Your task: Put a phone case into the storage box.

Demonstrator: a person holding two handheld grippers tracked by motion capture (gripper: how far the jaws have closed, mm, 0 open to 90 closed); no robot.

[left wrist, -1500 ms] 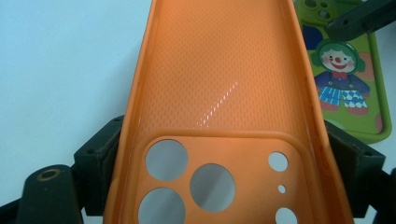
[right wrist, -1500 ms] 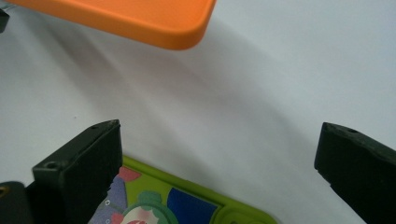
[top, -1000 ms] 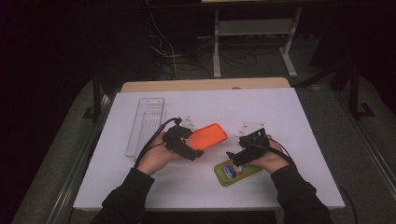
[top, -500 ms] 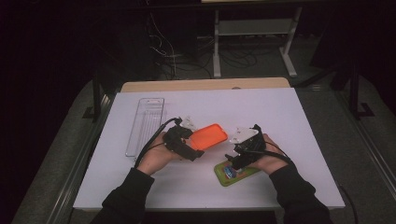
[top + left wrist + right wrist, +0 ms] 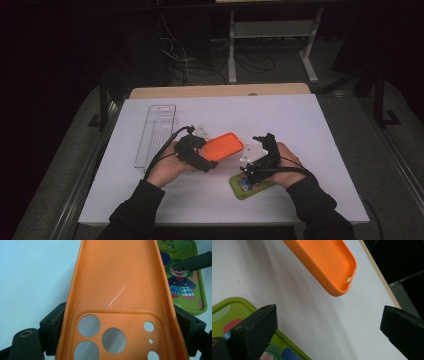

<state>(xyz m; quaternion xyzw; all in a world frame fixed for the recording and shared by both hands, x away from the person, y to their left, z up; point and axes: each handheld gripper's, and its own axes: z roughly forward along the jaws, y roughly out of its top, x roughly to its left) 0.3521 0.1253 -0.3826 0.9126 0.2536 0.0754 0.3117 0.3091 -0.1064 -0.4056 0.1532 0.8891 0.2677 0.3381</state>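
My left gripper (image 5: 211, 161) is shut on the camera-hole end of an orange phone case (image 5: 225, 146), which it holds just above the white table. In the left gripper view the orange case (image 5: 120, 277) runs away from between the jaws, its inside facing up. A green phone case (image 5: 250, 187) with a clown picture lies flat on the table at the near right. My right gripper (image 5: 252, 172) hangs open over its far end. In the right gripper view the green case (image 5: 222, 312) lies by the left jaw, and the orange case (image 5: 324, 260) is above, apart from both jaws.
A clear plastic tray (image 5: 156, 134) lies lengthwise at the left of the white table (image 5: 310, 125). A strip of wooden tabletop (image 5: 220, 91) shows behind it. Dark floor, cables and a metal stand lie beyond.
The right gripper has moved left and toward the near edge, over the green case. The left gripper and orange case have stayed nearly still.
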